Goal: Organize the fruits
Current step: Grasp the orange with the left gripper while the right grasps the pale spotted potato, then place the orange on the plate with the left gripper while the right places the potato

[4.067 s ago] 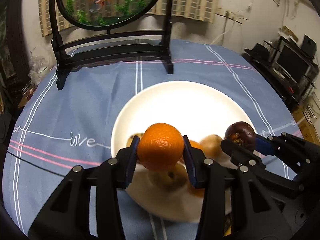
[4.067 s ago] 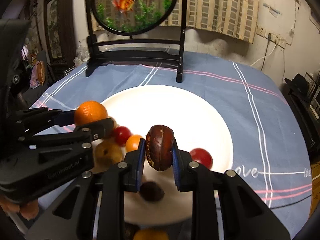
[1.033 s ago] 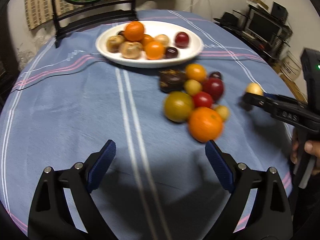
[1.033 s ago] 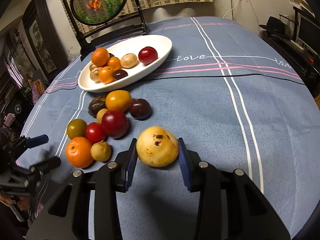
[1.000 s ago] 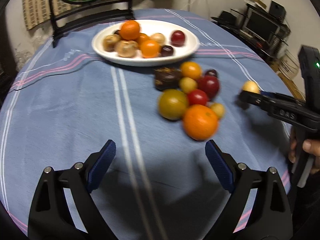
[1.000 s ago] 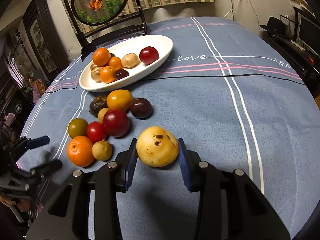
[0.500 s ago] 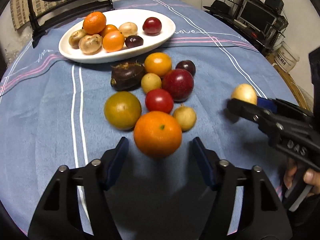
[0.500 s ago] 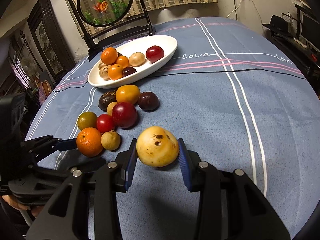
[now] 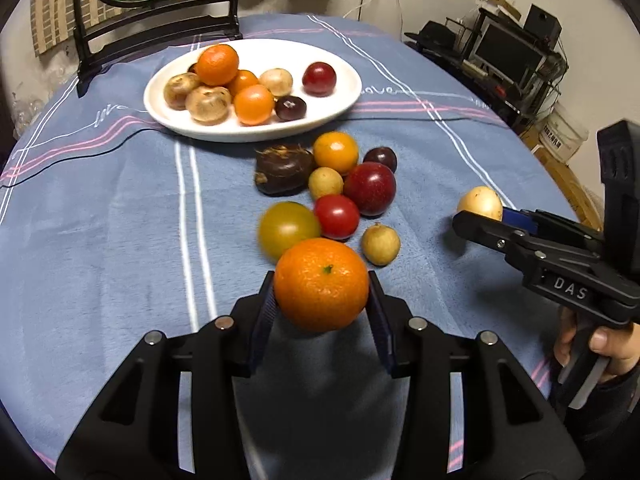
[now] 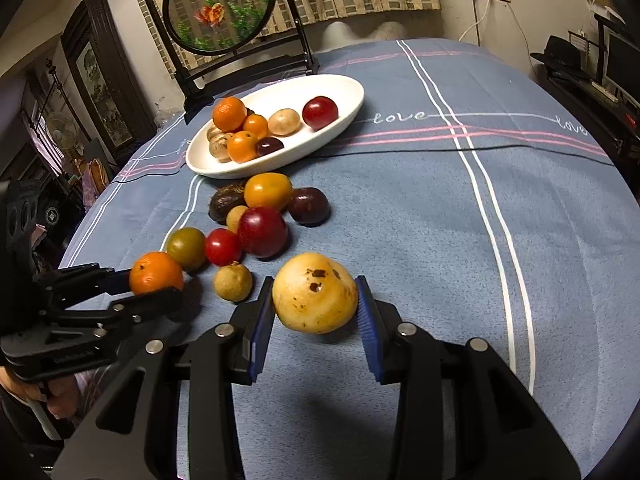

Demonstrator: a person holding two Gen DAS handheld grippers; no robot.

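My left gripper (image 9: 322,308) is shut on a large orange (image 9: 321,285) at the near end of the loose fruit; the orange (image 10: 156,273) and left gripper (image 10: 154,286) also show in the right wrist view. My right gripper (image 10: 316,320) is shut on a spotted yellow fruit (image 10: 315,293), which shows at the right in the left wrist view (image 9: 480,203). Several loose fruits lie on the cloth, among them a green tomato (image 9: 288,228) and a red plum (image 9: 370,188). A white plate (image 9: 340,108) with several fruits stands behind them.
A blue tablecloth (image 9: 100,220) covers the round table. A black-framed round fish screen (image 10: 224,12) stands behind the plate. Shelves with electronics (image 9: 512,56) stand past the table's right edge.
My left gripper moved in on the large orange and shut on it. My right gripper kept hold of the yellow fruit and barely moved.
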